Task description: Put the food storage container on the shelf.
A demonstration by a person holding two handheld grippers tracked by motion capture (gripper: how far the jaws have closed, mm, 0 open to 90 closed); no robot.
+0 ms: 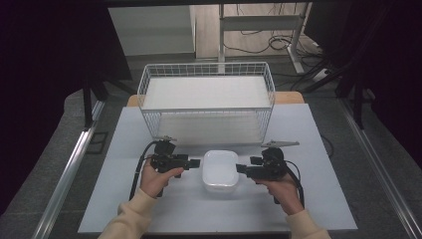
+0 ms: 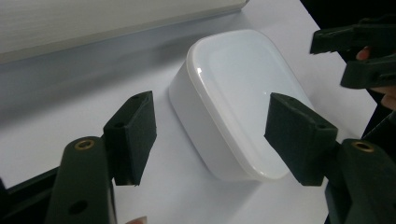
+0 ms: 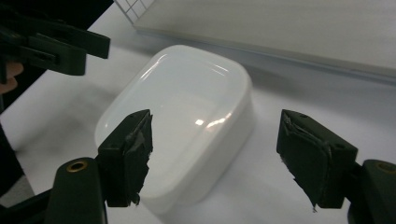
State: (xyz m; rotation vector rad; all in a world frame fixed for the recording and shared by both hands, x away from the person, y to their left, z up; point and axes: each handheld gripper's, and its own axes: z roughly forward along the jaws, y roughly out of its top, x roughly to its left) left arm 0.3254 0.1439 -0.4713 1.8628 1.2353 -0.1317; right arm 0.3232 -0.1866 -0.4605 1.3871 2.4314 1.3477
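white table [image 1: 149,209] carries a lidded white plastic container [image 1: 220,171] at its middle, before a wire basket [image 1: 206,102]. left gripper [image 1: 194,163] and right gripper [image 1: 241,169] flank it, jaws wide apart, gripping nothing.

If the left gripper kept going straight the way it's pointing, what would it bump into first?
Most likely the white lidded container: the open left gripper points at its side, with bare table between them.

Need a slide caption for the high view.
Open left gripper and right gripper flank a lidded white container before a wire basket.
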